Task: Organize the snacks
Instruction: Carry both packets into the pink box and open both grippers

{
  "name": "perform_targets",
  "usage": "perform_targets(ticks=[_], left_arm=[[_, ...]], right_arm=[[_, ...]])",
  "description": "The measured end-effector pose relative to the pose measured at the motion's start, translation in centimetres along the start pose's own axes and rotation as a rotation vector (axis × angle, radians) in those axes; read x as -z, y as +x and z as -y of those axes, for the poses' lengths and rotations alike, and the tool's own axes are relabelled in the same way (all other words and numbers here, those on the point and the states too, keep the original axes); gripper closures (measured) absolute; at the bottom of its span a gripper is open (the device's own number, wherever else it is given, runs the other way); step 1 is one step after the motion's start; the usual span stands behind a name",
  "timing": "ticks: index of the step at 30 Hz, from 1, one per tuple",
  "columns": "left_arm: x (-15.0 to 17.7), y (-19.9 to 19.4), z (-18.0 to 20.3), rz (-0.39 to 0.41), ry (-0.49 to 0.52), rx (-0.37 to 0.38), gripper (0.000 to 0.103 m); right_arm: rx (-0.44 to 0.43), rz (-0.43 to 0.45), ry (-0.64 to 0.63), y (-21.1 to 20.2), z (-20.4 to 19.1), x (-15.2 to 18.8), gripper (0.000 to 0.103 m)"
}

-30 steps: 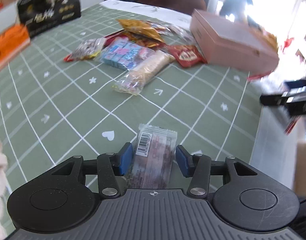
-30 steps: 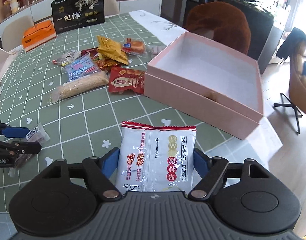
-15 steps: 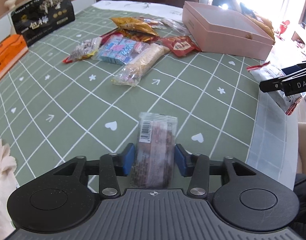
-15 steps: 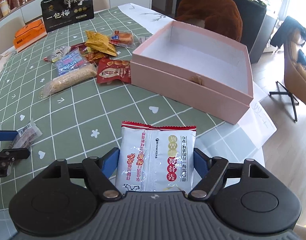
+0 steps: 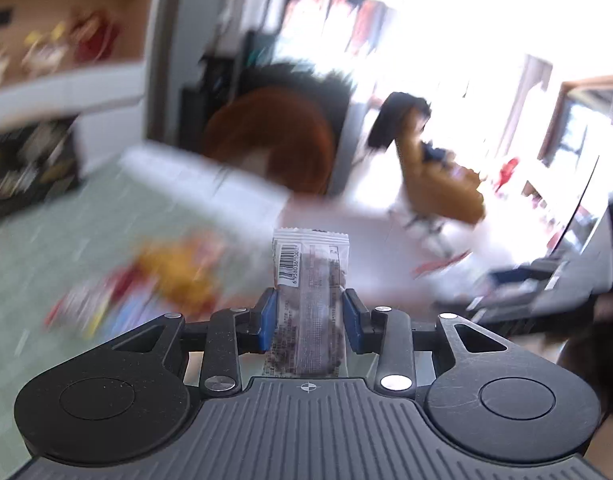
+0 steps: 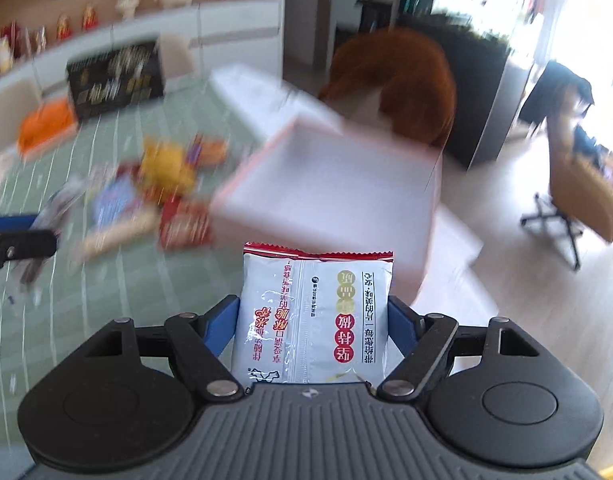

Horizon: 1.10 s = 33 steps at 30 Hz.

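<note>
Left gripper [image 5: 308,320] is clamped on a narrow clear bar wrapper [image 5: 309,300]; only its barcode label reads clearly. Right gripper [image 6: 312,332] is clamped on a white glossy pouch [image 6: 312,320], red-edged, with Chinese print facing upside down. Beyond, motion blur smears the pink box [image 6: 330,188], the snack pile [image 6: 154,200] and the green tablecloth [image 6: 106,280].

The clear snack wrapper [image 5: 308,300], at centre frame in the left wrist view, carries a white barcode label with digits beside the bars; they read roughly 6 928036 1007, the last ones uncertain. The white packet [image 6: 312,320], low centre in the right wrist view, bears upside-down Chinese print in red and black that cannot be read reliably. The black box [image 6: 115,77] at upper left has gold lettering blurred beyond reading.
</note>
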<state>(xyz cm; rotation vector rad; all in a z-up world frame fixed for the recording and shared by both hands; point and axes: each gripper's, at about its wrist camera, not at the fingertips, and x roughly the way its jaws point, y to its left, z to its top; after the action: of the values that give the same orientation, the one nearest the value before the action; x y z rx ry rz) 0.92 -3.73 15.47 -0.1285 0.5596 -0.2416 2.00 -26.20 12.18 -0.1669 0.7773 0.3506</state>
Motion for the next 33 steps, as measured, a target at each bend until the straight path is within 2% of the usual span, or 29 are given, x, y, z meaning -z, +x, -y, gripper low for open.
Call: perform_targets(ticks=[2,4,5,6,9,11,13,15,18,21,23,26,28,30,33], left_arm=[[-3.2,3.4,1.1,0.012,0.002,0.061,0.061],[-5.1,8.0,0.7,-0.099,-0.086,0.154,0.059],[-5.3,9.9,0.2,-0.142,-0.151,0.179,0.059],[-5.1,11.0,-0.3,-0.144,-0.196,0.171,0.06],[-4.2,11.8,-1.2,-0.092,-0.199,0.082,0.06],[-3.8,11.8,-3.1,-0.082,-0.223,0.013,0.06],[-3.2,11.6,-5.3,-0.108,-0.238,-0.092,0.06],[-2.2,11.3,-7.7,-0.168,-0.249,-0.207,0.06],[-0.1,10.1,-9.4,-0.224,-0.257,-0.292,0.061],[1.6,8.6,-9.2,-0.245,-0.27,-0.283,0.062],[3.0,7.4,-8.4,-0.245,-0.279,-0.276,0.062],[5.0,5.7,-7.5,-0.259,-0.307,-0.252,0.062],[6.3,5.1,-7.7,-0.27,-0.335,-0.23,0.063],[7.2,4.7,-8.2,-0.274,-0.36,-0.229,0.064],[8.2,4.1,-9.3,-0.267,-0.383,-0.243,0.066]], right_arm=[[0.0,0.059,0.011,0.3,1.3,-2.5,0.025],[0.003,0.107,0.024,1.2,2.5,-4.8,0.025],[0.011,0.133,0.032,1.9,3.0,-5.7,0.024],[0.025,0.141,0.038,2.8,3.5,-6.5,0.024],[0.014,0.082,0.041,5.9,5.0,-7.7,0.024],[-0.004,0.052,0.045,7.1,5.9,-7.5,0.024],[0.0,0.036,0.036,7.8,5.9,-6.8,0.024],[-0.004,0.018,0.022,8.3,5.8,-7.0,0.024],[-0.082,-0.02,-0.005,8.9,4.7,-9.0,0.024],[-0.168,-0.109,-0.085,11.2,1.4,-13.5,0.024],[-0.222,-0.193,-0.103,13.8,-1.2,-16.7,0.028],[-0.287,-0.307,-0.106,19.0,-5.1,-20.7,0.028],[-0.262,-0.387,-0.113,22.8,-7.0,-21.8,0.031],[-0.178,-0.45,-0.135,26.3,-8.6,-22.1,0.054],[-0.106,-0.513,-0.158,29.4,-9.8,-21.5,0.058]])
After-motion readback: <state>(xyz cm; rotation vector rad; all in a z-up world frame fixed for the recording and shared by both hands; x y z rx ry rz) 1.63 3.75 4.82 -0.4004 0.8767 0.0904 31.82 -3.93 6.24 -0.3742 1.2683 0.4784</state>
